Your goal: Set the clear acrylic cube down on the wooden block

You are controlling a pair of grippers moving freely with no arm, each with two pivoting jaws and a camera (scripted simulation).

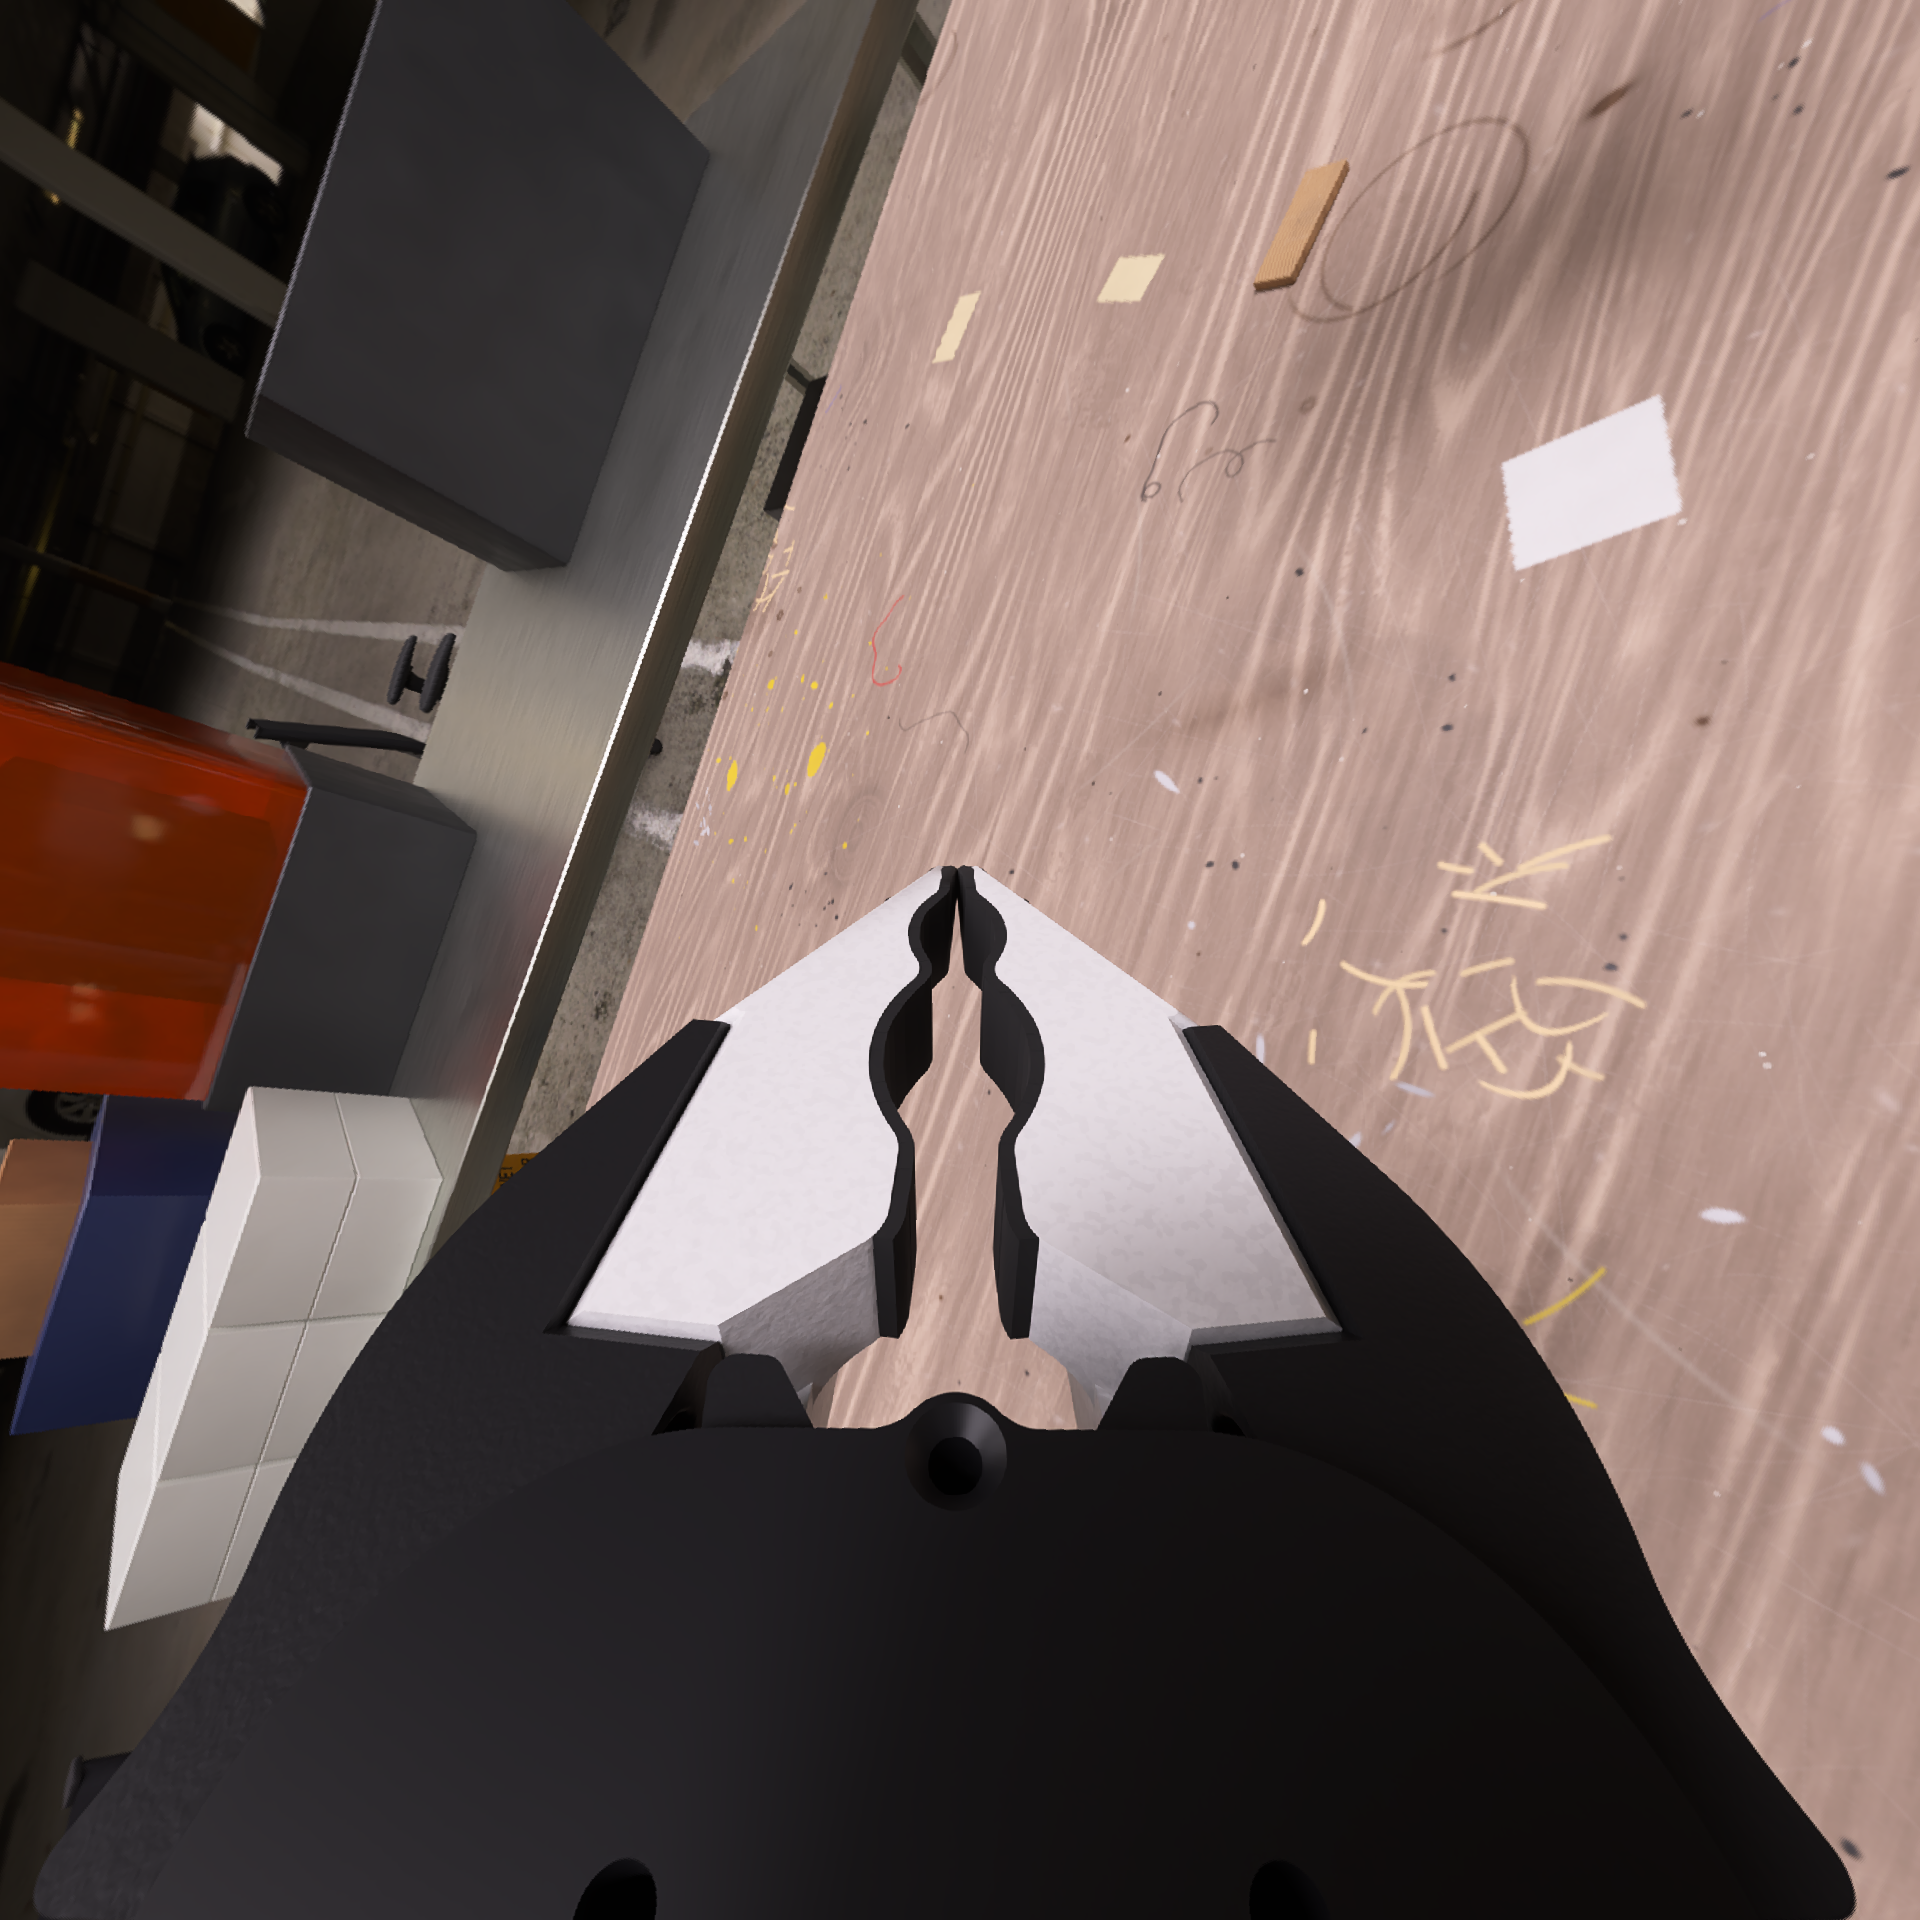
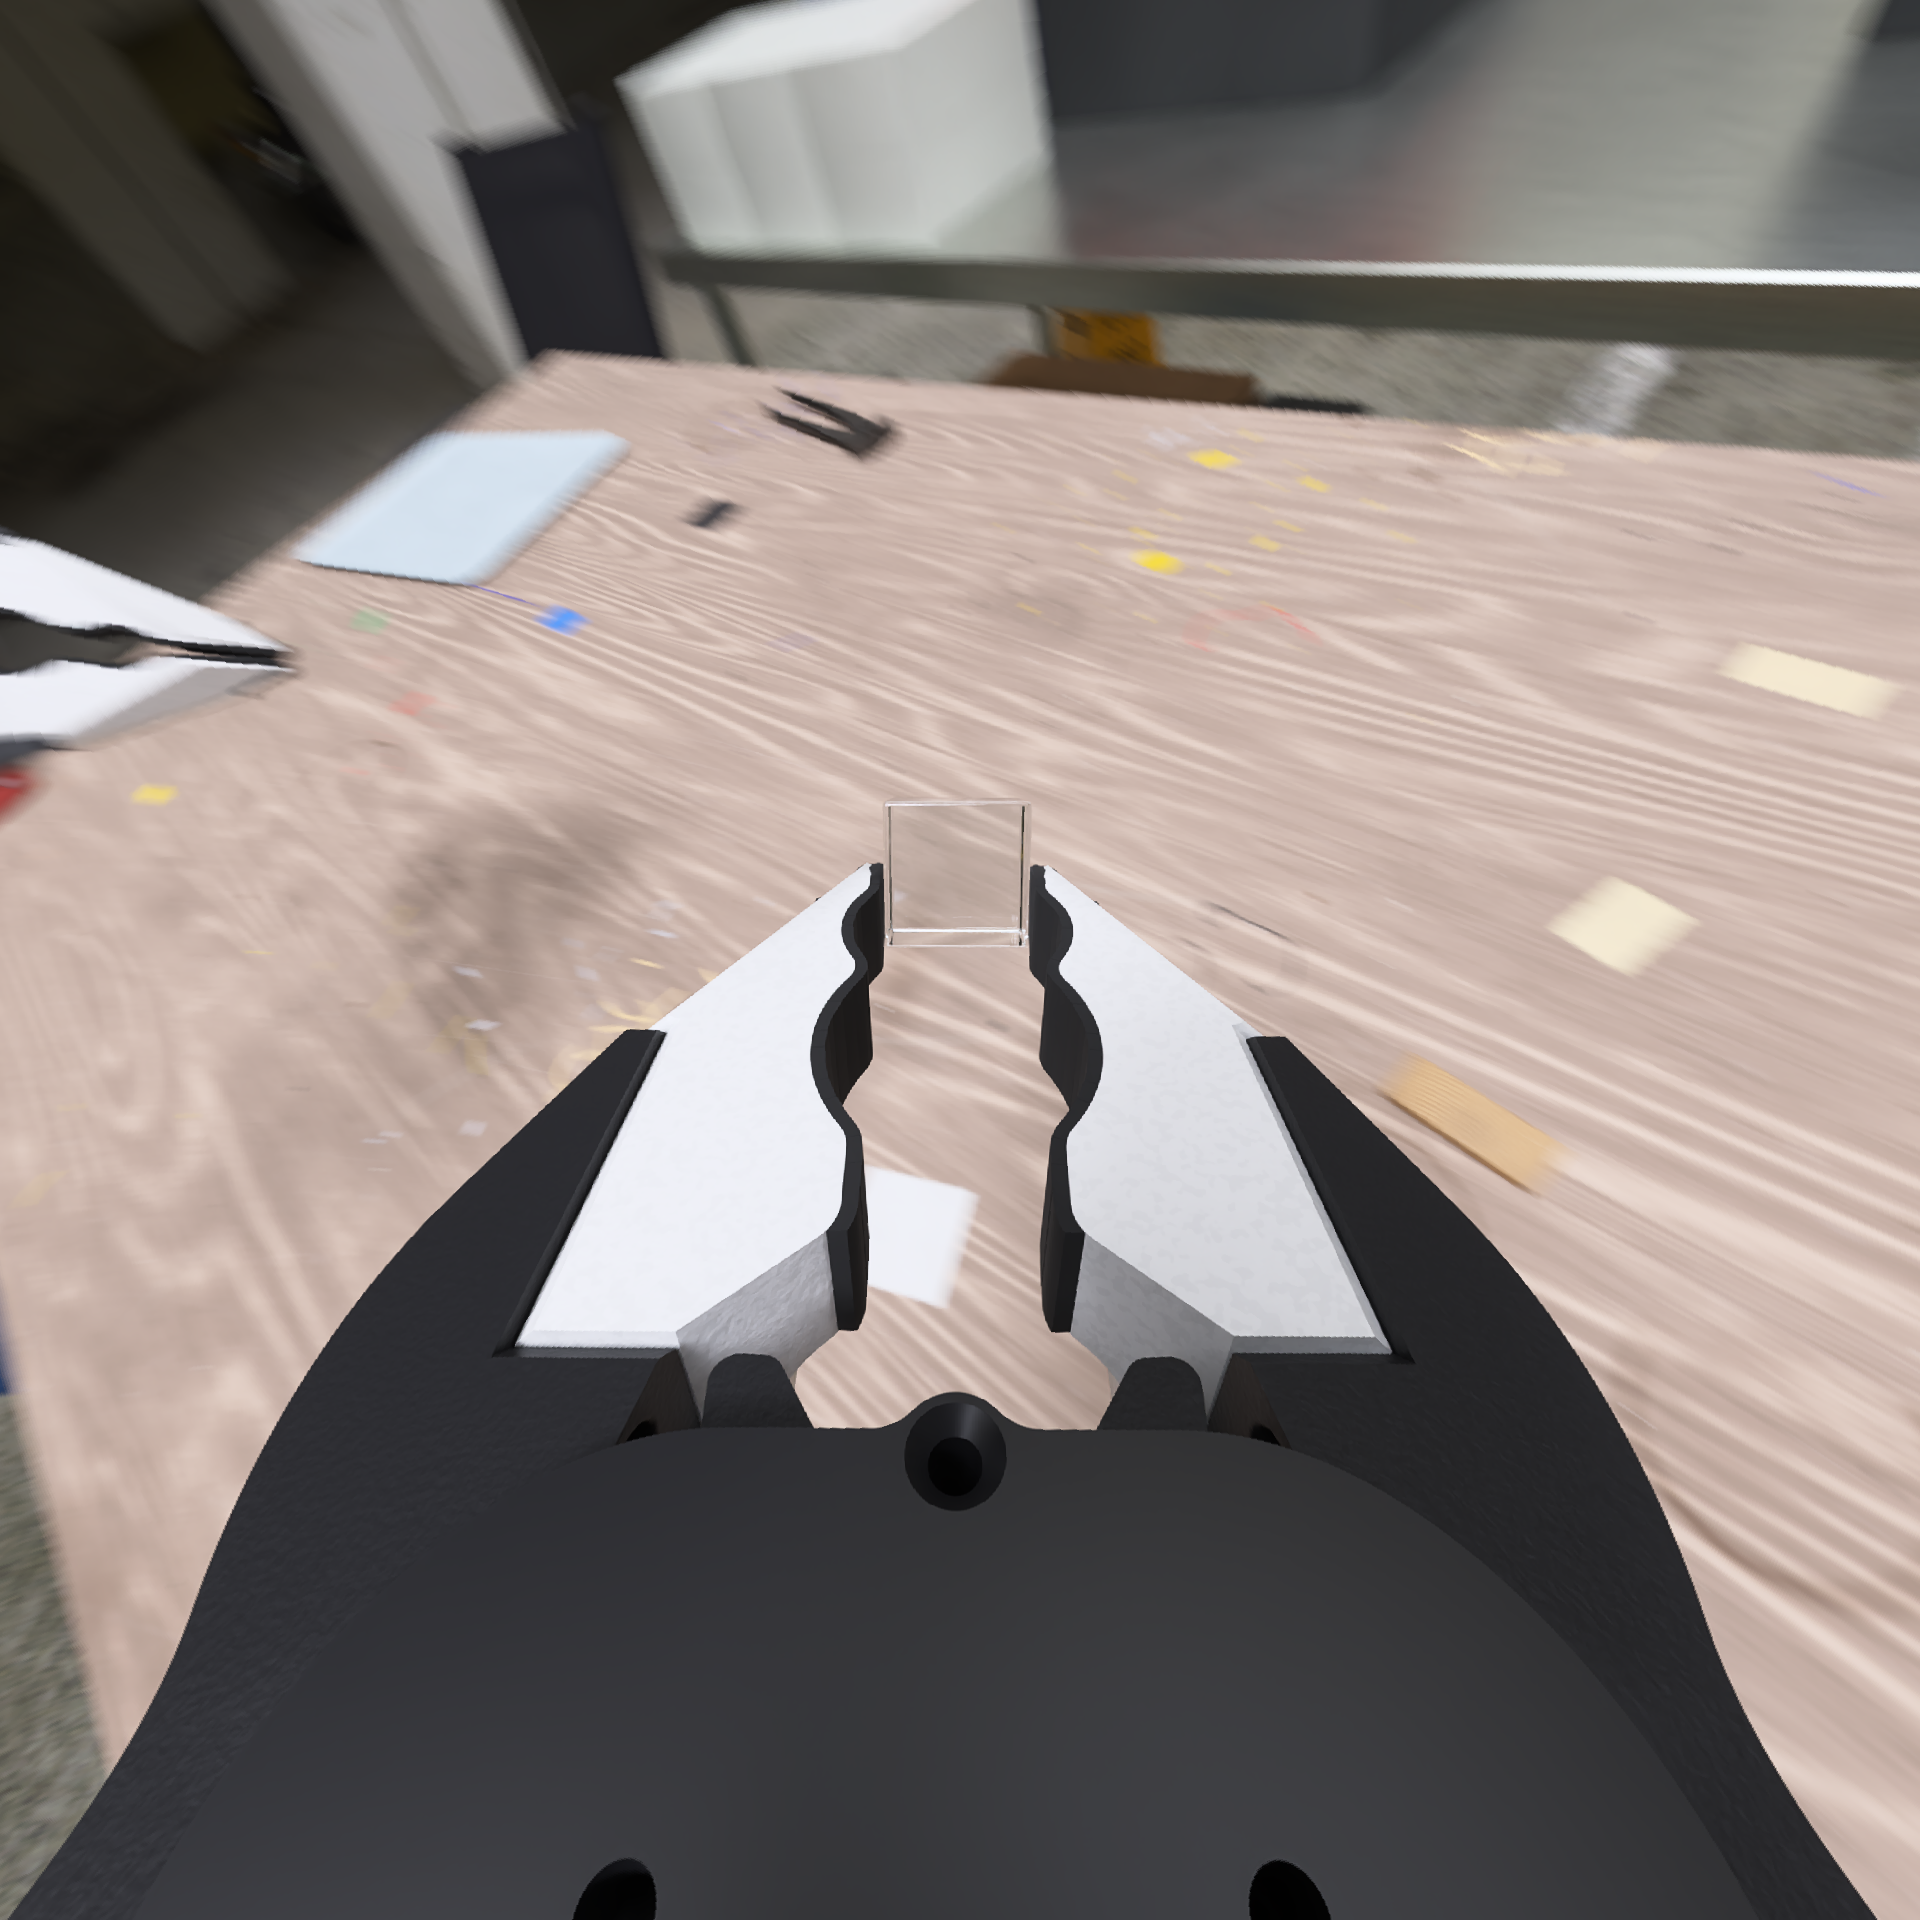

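The clear acrylic cube (image 2: 956, 878) sits between the fingertips of my right gripper (image 2: 956, 894), which is shut on it and holds it above the table. The wooden block (image 2: 1470, 1122), thin and tan, lies flat on the table to the lower right of the cube. It also shows in the left wrist view (image 1: 1301, 223), far ahead. My left gripper (image 1: 956, 881) is shut and empty over the table near its left edge. It shows at the left edge of the right wrist view (image 2: 156, 665).
A white paper square (image 1: 1590, 483) lies on the table, under my right fingers in the right wrist view (image 2: 914, 1231). A light blue pad (image 2: 462, 504) lies at the far left. Cream patches (image 2: 1621, 925) dot the tabletop (image 2: 1351, 790). A metal bench (image 2: 1247, 275) with white boxes (image 2: 831, 135) stands beyond.
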